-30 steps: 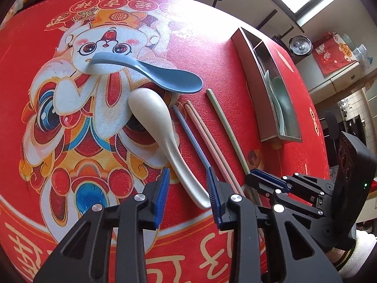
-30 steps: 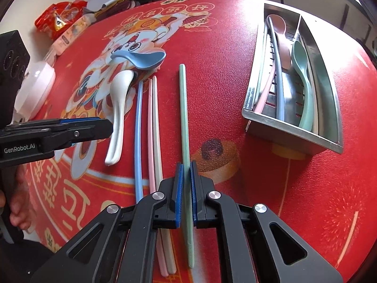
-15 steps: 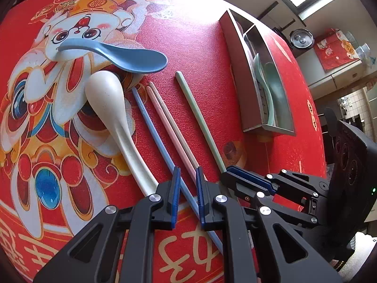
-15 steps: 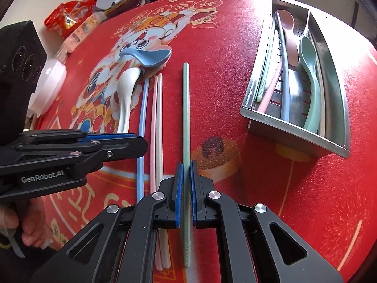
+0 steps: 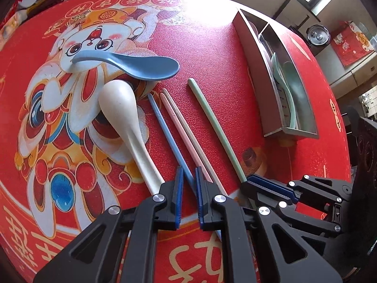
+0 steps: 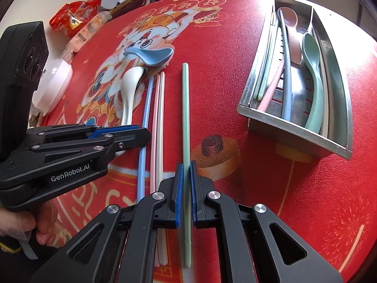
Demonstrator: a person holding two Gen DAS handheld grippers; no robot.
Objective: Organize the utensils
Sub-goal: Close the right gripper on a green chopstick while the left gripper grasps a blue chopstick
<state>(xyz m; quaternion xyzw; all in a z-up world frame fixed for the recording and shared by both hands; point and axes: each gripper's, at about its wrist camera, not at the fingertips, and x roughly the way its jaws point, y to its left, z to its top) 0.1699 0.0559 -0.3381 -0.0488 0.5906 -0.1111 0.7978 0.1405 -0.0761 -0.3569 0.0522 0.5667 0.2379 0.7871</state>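
Where the gripper bodies cross the lower frame, the chopsticks' near ends are hidden. Left gripper [image 5: 189, 184] is clamped on the blue chopstick [image 5: 168, 134]; right gripper [image 6: 185, 184] is clamped on the green chopstick [image 6: 185, 118]. Both point steeply down at the desk [image 6: 271, 200]. Steel utensil tray [image 6: 292, 127] sits upper right.
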